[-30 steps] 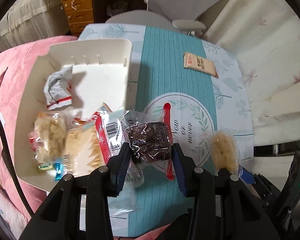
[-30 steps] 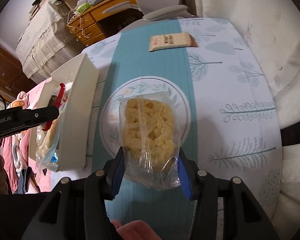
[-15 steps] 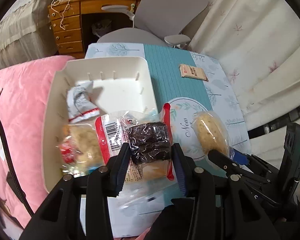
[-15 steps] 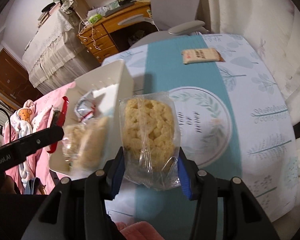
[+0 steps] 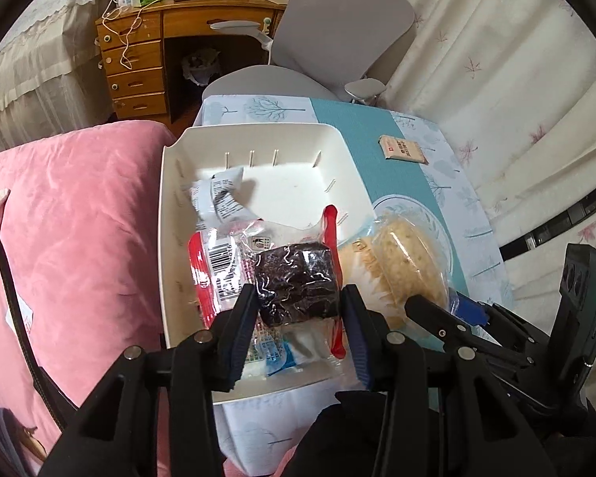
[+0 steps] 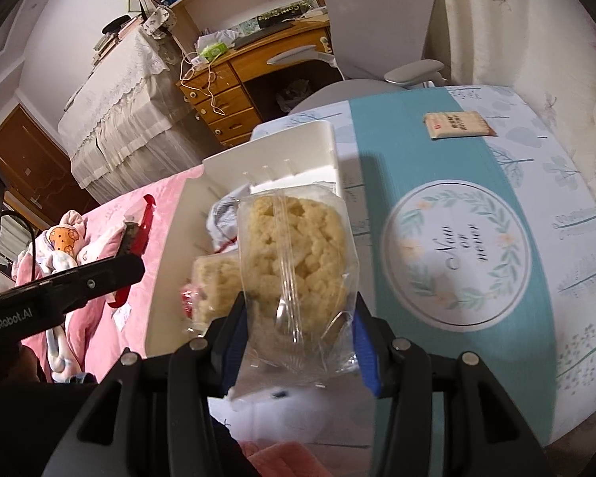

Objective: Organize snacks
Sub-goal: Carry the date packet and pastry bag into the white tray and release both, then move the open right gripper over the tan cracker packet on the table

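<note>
My left gripper [image 5: 300, 310] is shut on a dark brownie in a clear red-edged wrapper [image 5: 296, 282] and holds it above the white tray [image 5: 171, 206]. My right gripper [image 6: 296, 330] is shut on a clear bag with a pale rice cake [image 6: 294, 246], held at the tray's right edge; the cake also shows in the left wrist view [image 5: 407, 254]. The tray [image 6: 298, 147] holds a grey-white packet [image 5: 218, 198] and another rice cake [image 6: 212, 282]. A tan snack bar [image 5: 403, 149] lies on the far table [image 6: 459, 125].
The table has a teal runner [image 6: 401, 139] with a round wreath print [image 6: 461, 254]. A pink cushion [image 5: 71, 218] lies left of the tray. A grey office chair [image 5: 337, 31] and a wooden desk [image 5: 139, 59] stand beyond the table.
Both grippers have lifted and moved left with their snacks; the brownie now hangs over the tray and the rice cake has come from above the wreath print to the tray's edge.
</note>
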`<state>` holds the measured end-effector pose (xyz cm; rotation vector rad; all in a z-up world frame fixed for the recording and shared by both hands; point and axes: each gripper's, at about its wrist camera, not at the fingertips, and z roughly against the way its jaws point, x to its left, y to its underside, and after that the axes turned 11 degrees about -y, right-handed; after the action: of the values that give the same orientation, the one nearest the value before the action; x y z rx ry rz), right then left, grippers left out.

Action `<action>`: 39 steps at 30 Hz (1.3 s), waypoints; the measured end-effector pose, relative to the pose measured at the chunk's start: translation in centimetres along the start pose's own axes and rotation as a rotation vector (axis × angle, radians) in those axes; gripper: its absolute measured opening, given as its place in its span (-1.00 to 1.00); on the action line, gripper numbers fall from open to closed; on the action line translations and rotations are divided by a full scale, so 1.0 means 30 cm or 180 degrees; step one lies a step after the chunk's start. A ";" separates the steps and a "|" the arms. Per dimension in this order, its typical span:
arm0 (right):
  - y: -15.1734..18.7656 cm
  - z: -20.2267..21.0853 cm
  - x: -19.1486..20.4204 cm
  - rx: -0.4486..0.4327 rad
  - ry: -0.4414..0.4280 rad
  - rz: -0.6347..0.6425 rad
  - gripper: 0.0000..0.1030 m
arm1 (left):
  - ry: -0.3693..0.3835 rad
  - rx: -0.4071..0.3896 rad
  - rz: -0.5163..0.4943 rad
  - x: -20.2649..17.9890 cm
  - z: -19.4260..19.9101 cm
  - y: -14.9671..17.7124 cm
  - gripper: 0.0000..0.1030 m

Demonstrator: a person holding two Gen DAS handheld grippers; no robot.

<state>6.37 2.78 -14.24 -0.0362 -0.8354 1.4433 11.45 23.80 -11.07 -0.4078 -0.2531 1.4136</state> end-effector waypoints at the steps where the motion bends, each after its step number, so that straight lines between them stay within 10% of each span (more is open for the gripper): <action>1: 0.004 -0.009 0.013 -0.0010 -0.0007 0.0005 -0.06 | -0.0008 0.0018 -0.0020 0.006 -0.007 0.001 -0.09; 4: 0.017 -0.058 0.047 0.0068 -0.0080 -0.0004 -0.02 | -0.0057 0.0066 -0.0078 0.031 -0.020 0.004 0.33; 10: 0.044 -0.114 0.083 0.0187 -0.0104 -0.0041 0.26 | -0.0042 0.0095 -0.0116 0.069 -0.034 0.005 0.45; 26: 0.099 0.002 0.052 -0.0001 0.0341 -0.0132 0.35 | 0.0269 0.0171 -0.0365 -0.072 -0.073 0.032 0.48; 39: 0.070 0.112 -0.164 -0.0128 0.0480 -0.0333 0.35 | 0.0058 0.0035 -0.0240 -0.246 -0.048 0.003 0.49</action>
<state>3.33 -2.68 -15.20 -0.1287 -0.7321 1.3087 10.86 16.34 -11.90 -0.3982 -0.2433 1.3363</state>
